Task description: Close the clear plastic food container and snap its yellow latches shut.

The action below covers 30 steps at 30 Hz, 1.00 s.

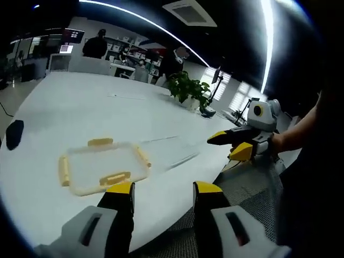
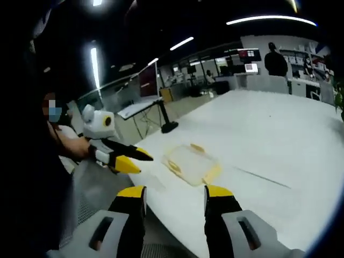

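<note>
Clear container (image 1: 103,165) walls barely discernible; wall screens (image 2: 248,55) too blurred to read

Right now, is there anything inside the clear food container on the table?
The container looks empty: the white table shows through its clear plastic, with yellow latches around the rim. The blur could hide small contents.

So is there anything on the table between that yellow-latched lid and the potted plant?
In the left gripper view, only bare white table lies between the lid and the plant.
</note>
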Each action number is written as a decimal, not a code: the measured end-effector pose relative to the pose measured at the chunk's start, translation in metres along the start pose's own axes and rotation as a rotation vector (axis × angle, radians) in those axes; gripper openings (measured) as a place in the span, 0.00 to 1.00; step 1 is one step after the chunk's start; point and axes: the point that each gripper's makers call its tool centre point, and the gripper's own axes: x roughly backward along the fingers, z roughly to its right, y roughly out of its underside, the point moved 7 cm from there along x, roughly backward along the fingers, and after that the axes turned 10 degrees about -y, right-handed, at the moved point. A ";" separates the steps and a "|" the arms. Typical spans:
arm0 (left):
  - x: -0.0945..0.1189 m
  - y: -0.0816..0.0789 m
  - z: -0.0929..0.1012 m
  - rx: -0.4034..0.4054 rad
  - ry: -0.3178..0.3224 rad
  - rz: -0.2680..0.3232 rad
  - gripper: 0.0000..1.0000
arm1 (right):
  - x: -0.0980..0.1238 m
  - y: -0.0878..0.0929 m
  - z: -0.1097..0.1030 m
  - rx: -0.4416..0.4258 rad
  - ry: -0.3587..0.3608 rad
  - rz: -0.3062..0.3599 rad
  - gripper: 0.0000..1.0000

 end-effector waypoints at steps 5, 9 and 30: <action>0.005 0.001 -0.006 0.033 -0.007 0.003 0.43 | -0.005 -0.003 -0.005 0.019 -0.020 -0.007 0.42; 0.008 0.004 -0.010 0.047 -0.012 -0.004 0.43 | -0.008 -0.007 -0.005 0.020 -0.025 0.001 0.42; 0.012 0.001 -0.021 0.032 0.010 -0.031 0.40 | -0.034 -0.016 -0.003 0.039 -0.034 0.005 0.42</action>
